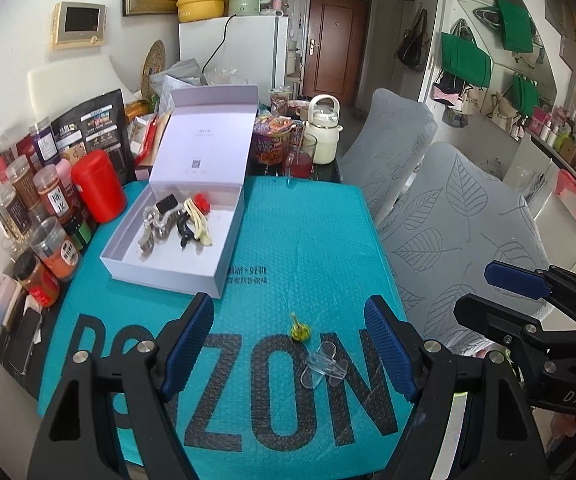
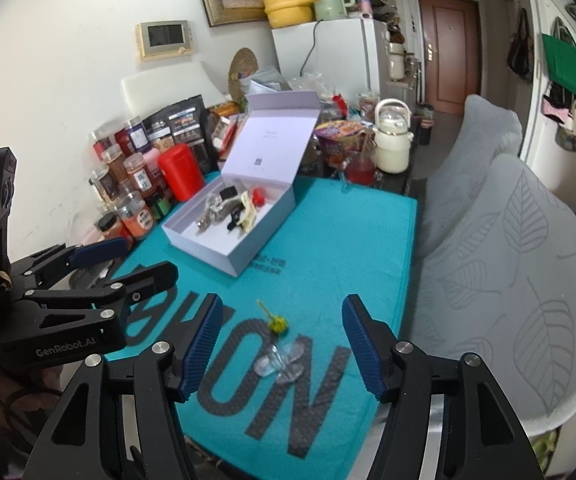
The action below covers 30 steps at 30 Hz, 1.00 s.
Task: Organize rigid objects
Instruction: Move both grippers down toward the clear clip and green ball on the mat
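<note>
Below, both grippers' jaws wide and empty over teal mailer [image 1: 308, 240] lettered "ZON".

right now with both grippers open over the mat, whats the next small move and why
Probably ease the right gripper down around the clear plastic clip and close on it. Its jaws stand open and empty just over the clip, which lies loose on the teal mat beside the small yellow piece, while similar items already sit in the open white box.
</note>
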Each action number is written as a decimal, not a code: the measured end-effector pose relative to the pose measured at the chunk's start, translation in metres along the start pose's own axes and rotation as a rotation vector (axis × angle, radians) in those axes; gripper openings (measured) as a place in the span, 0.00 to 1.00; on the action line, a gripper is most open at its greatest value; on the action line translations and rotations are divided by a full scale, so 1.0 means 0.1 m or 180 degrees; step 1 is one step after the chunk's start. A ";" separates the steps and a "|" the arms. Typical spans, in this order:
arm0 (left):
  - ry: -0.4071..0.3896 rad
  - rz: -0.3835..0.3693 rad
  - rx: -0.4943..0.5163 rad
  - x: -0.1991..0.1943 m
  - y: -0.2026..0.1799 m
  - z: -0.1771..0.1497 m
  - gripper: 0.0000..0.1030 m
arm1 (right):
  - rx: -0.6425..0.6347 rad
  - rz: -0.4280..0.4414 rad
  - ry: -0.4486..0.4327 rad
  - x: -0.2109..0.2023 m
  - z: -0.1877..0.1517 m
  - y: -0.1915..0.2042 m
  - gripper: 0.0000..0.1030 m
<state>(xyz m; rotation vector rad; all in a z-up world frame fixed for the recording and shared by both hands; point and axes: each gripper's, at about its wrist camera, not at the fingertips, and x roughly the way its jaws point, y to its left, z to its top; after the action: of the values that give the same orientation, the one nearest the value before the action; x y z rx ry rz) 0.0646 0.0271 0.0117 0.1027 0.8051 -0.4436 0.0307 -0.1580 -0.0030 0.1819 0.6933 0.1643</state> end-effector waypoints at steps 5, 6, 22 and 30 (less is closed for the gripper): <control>0.0159 -0.0074 -0.0013 0.18 0.02 -0.13 0.75 | 0.0033 -0.0052 0.0104 0.11 -0.15 -0.07 0.69; 0.0190 -0.0083 -0.0014 0.21 0.03 -0.16 0.75 | 0.0032 -0.0067 0.0120 0.16 -0.19 -0.07 0.72; 0.0646 -0.0143 -0.0023 0.87 0.42 -0.57 0.75 | 0.0253 -0.0099 0.0556 1.08 -0.68 -0.05 0.90; 0.0780 -0.0107 0.0022 1.12 0.60 -0.69 0.75 | 0.0299 -0.0208 0.0693 1.52 -0.86 0.00 1.00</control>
<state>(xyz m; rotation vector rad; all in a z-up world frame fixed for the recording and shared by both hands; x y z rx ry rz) 0.1114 0.0604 -0.1205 0.1523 1.0472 -0.4712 0.0901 -0.1160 -0.1624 0.2333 0.9235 0.0894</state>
